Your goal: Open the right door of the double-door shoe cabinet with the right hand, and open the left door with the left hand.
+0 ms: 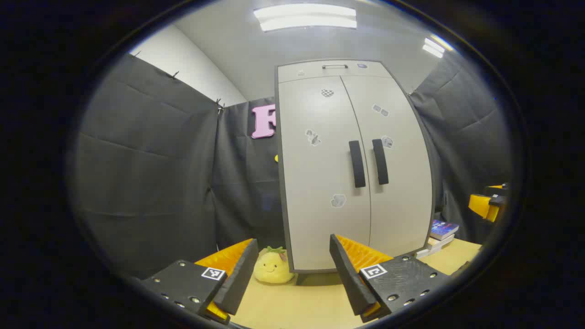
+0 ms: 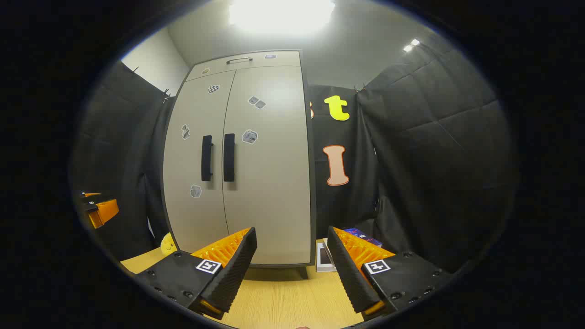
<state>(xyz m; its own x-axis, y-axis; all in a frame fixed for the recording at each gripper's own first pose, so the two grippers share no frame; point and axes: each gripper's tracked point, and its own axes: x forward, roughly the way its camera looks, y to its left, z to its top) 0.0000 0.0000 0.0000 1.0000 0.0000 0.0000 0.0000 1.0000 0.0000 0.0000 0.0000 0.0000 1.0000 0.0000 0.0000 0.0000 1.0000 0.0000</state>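
A pale grey double-door shoe cabinet (image 1: pixel 352 164) (image 2: pixel 247 160) stands on the wooden table with both doors closed. Two upright black handles sit side by side at the centre seam: the left door's handle (image 1: pixel 357 163) (image 2: pixel 206 157) and the right door's handle (image 1: pixel 380 161) (image 2: pixel 229 157). My left gripper (image 1: pixel 292 249) is open, well short of the cabinet and low before its left door. My right gripper (image 2: pixel 292 237) is open too, low before the cabinet's right edge, nothing between its fingers. The right gripper (image 1: pixel 486 205) shows at the right edge of the left gripper view; the left gripper (image 2: pixel 98 208) shows at the left edge of the right gripper view.
A yellow plush toy (image 1: pixel 273 267) (image 2: pixel 168 244) lies on the table (image 1: pixel 320 297) at the cabinet's left foot. A stack of books (image 1: pixel 441 235) (image 2: pixel 354 246) lies at its right foot. Black cloth walls close in on both sides. A small drawer (image 1: pixel 334 69) tops the cabinet.
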